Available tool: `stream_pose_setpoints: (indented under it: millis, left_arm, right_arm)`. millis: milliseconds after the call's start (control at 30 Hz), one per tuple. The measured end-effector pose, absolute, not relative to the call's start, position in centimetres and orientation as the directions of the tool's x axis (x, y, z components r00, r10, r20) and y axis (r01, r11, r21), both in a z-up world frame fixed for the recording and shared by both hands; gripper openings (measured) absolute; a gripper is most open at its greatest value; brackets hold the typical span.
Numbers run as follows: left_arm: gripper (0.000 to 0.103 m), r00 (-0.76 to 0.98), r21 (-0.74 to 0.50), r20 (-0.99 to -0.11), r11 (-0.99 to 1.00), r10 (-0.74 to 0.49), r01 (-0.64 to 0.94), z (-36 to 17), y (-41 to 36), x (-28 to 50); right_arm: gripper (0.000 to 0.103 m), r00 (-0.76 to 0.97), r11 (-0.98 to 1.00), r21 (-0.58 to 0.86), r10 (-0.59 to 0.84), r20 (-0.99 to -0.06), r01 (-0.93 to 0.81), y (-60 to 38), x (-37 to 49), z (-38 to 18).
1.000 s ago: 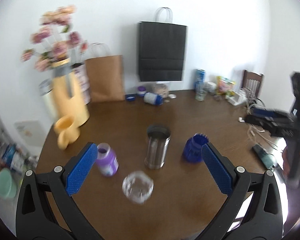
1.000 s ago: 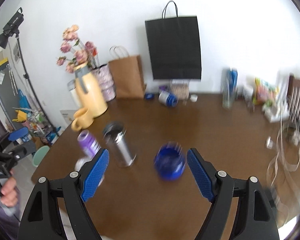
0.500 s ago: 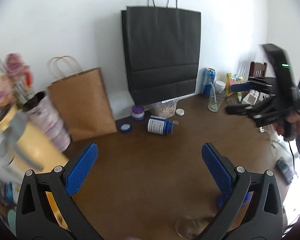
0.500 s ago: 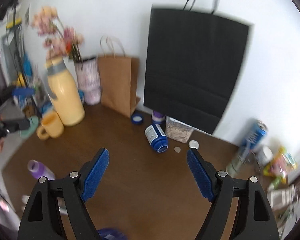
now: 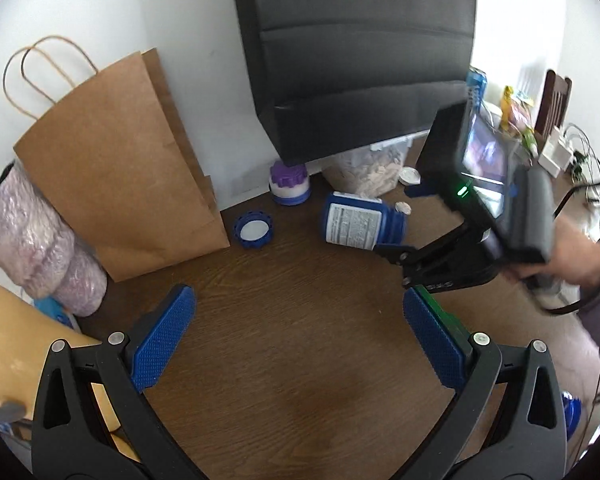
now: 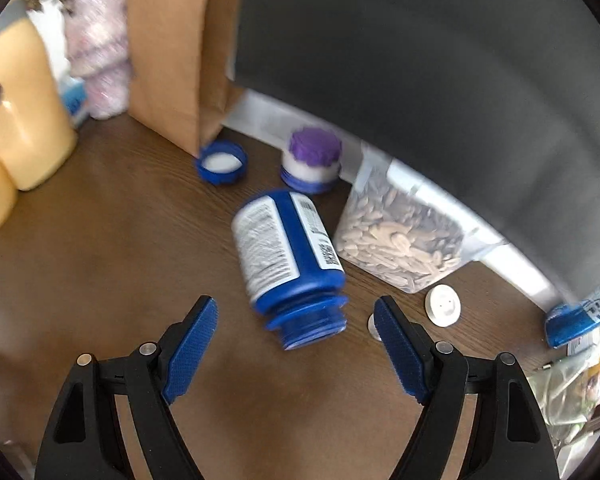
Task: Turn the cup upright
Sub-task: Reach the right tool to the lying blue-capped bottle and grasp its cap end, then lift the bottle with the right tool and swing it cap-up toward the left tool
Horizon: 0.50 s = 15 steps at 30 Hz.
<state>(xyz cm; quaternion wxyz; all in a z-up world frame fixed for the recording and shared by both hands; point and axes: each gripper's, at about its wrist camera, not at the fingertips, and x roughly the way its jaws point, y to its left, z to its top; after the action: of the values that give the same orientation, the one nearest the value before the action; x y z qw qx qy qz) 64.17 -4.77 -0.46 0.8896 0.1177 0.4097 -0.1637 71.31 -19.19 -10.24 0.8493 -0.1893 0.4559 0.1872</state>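
A blue bottle (image 6: 288, 256) with a white label lies on its side on the brown table (image 6: 100, 260), capless, its mouth toward me. My right gripper (image 6: 296, 354) is open, and the bottle's neck sits just ahead of the gap between its fingers. The left wrist view shows that right gripper (image 5: 406, 220) at the bottle (image 5: 356, 226), held by a hand (image 5: 576, 256). My left gripper (image 5: 300, 336) is open over bare table, holding nothing. A sliver of the blue cup (image 5: 571, 414) shows at the lower right edge, mostly hidden.
A brown paper bag (image 5: 120, 168) and a black bag (image 5: 360, 40) stand against the wall. Near the bottle are a blue cap (image 5: 253, 230), a purple-lidded jar (image 5: 289, 184), a clear tub of seeds (image 6: 400, 240) and a small white lid (image 6: 443, 304). A yellow jug (image 6: 20, 112) stands left.
Both grippers have moved forward to the back of the table. The steel tumbler, glass and purple bottle have dropped out of view. The right gripper has closed in on the lying blue bottle.
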Motion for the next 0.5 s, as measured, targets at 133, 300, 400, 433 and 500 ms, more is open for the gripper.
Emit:
stream_pose_setpoints:
  millis: [133,300,400,433,500]
  left_arm:
    - [0.103,0.623,0.061,-0.76,0.936,-0.182,0.348,-0.5,-3.9,64.9]
    - [0.103,0.672,0.098,-0.73,0.954,-0.123,0.282,0.2,-3.2,64.7]
    - [0.103,0.687,0.117,-0.718,0.954,-0.111,0.276,0.9,-2.9,63.9]
    - [0.103,0.687,0.112,-0.717,0.955,-0.114,0.276,1.3,-2.8,63.6]
    - [0.103,0.693,0.111,-0.713,0.957,-0.112,0.268,2.3,-2.6,63.0]
  right_arm:
    - [0.083,0.532,0.882,-0.101,0.184,-0.826,-0.461,-20.1,72.2,-11.5]
    - [0.07,0.553,0.887,-0.09,0.2,-0.809,-0.452,-20.5,72.8,-12.1]
    - [0.069,0.546,0.886,-0.076,0.212,-0.81,-0.457,-21.0,72.2,-11.8]
    - [0.069,0.548,0.88,-0.084,0.213,-0.808,-0.467,-20.8,71.8,-11.7]
    - [0.069,0.551,0.87,-0.104,0.208,-0.808,-0.482,-21.0,70.2,-10.9]
